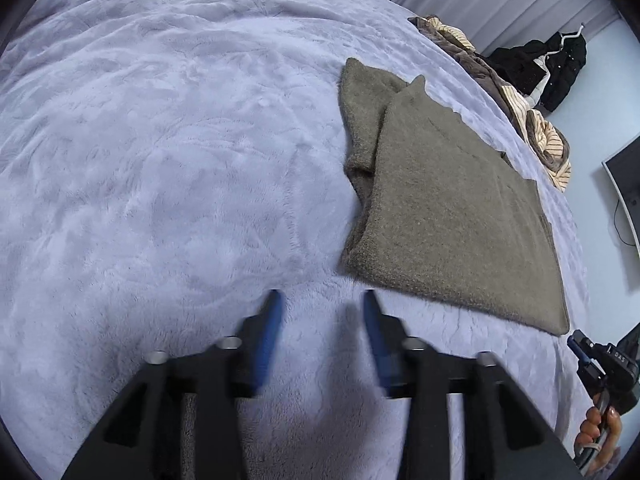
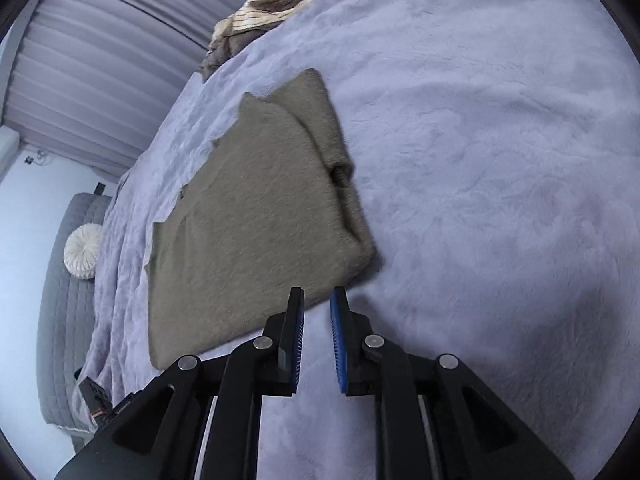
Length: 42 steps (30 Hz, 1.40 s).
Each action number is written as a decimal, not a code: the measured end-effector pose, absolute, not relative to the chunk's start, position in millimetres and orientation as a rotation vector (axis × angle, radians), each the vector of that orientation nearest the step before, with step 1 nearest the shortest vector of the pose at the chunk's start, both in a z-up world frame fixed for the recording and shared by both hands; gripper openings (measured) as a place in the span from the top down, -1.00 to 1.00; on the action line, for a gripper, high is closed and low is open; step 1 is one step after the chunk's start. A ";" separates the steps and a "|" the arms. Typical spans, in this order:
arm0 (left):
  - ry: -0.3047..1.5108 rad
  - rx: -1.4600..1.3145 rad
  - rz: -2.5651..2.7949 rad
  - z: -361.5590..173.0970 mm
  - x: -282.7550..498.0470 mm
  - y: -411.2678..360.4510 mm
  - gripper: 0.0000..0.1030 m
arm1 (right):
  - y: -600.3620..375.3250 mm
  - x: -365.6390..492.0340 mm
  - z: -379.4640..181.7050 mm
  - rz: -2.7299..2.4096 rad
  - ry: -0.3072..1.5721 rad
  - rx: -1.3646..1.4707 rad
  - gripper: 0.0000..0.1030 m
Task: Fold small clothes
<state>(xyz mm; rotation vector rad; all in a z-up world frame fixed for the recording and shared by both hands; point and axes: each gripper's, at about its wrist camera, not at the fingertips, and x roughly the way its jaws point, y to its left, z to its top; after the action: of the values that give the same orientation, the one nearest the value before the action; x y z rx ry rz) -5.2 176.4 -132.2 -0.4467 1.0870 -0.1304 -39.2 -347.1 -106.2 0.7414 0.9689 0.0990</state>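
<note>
The folded, fuzzy olive-brown knit garment [image 1: 448, 204] lies on the lavender plush blanket [image 1: 160, 160], at two o'clock from the released left gripper [image 1: 320, 300]. The right gripper [image 2: 318, 294] is empty, jaws narrowly parted, with the garment at eleven o'clock.

A lavender plush blanket [image 1: 160, 160] fills most of the frame. Right of centre lies a folded taupe knit garment [image 1: 448, 216], flat, with a narrower folded part showing along its left edge. At the bottom centre the left gripper [image 1: 322, 304] hovers over bare blanket, its blue-padded fingers [image 1: 270, 336] apart with nothing between them. At the lower right edge a hand [image 1: 600, 432] holds the right gripper [image 1: 578, 346]. A striped fabric heap [image 1: 540, 132] and dark clothes [image 1: 552, 68] sit at the upper right.
</note>
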 end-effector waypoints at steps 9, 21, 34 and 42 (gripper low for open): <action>0.973 -0.429 -0.099 -118.3 -21.0 193.0 -0.72 | -193.7 7.4 -79.4 0.333 1.055 0.397 0.61; 0.913 -0.464 0.003 -131.3 -31.3 231.0 -0.72 | 6.0 87.7 -136.1 0.591 1.270 0.199 0.62; 0.885 -0.453 -0.020 -145.7 -34.4 229.2 -0.72 | -71.9 40.8 -150.8 0.496 1.204 0.746 -0.14; 0.897 -0.431 -0.006 -148.4 -33.6 225.3 -0.72 | -49.7 64.3 -146.8 0.500 1.216 0.708 0.85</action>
<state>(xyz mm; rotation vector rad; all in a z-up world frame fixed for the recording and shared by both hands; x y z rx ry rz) -33.6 225.3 -148.4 -0.4307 0.8975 -0.0064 64.3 -49.7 -146.8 0.7083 1.2156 0.5004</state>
